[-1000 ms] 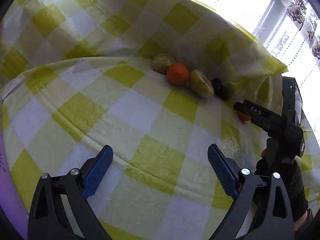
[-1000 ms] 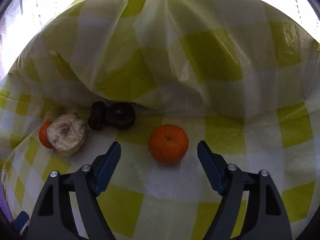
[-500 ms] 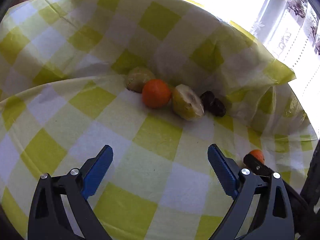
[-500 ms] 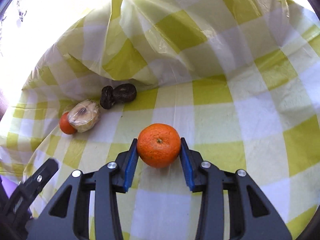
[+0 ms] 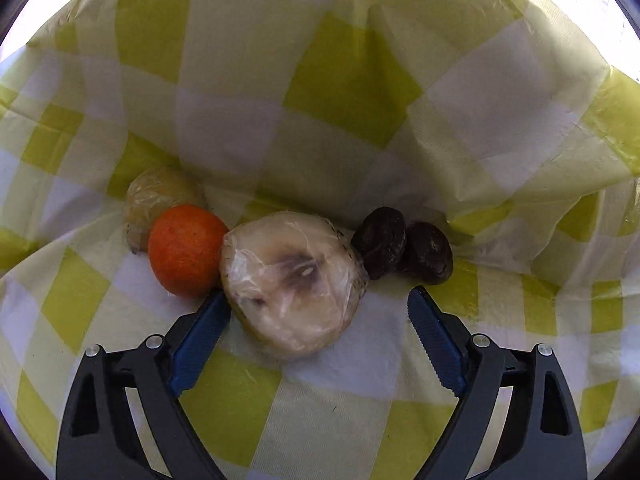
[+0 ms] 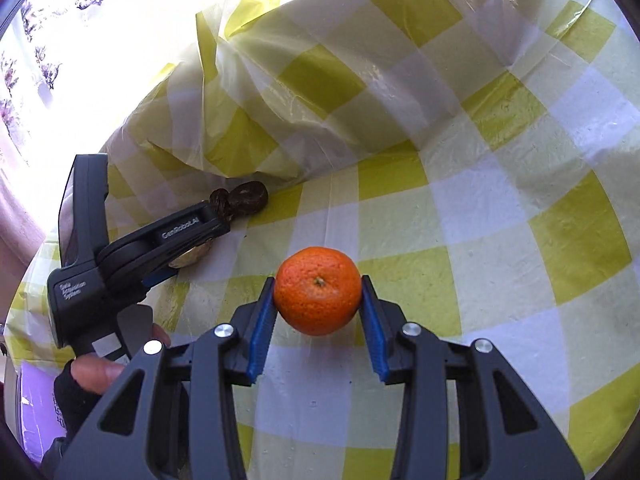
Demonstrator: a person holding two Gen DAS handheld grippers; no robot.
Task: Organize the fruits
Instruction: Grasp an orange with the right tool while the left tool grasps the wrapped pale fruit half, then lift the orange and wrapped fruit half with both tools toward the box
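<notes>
Yellow-and-white checked plastic tablecloth (image 6: 500, 208) lay rumpled, right gripper (image 6: 318, 308) clamped a round orange mandarin (image 6: 318, 296), left gripper (image 5: 316, 332), jaws just narrowing yet apart, flanked a film-wrapped pale fruit half (image 5: 292, 280) beside that mandarin's twin (image 5: 184, 250).

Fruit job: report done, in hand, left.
Done: nothing visibly sorted yet. In hand: right claw is shut on one mandarin; left claw, jaws just closing, straddles the wrapped fruit. Left: second mandarin, dark fruits, another wrapped piece.

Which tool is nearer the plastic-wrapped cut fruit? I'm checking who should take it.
Left. The left tool stands open around the wrapped fruit, one pad at its edge. The right tool is off to the side, shut on a tangerine.
</notes>
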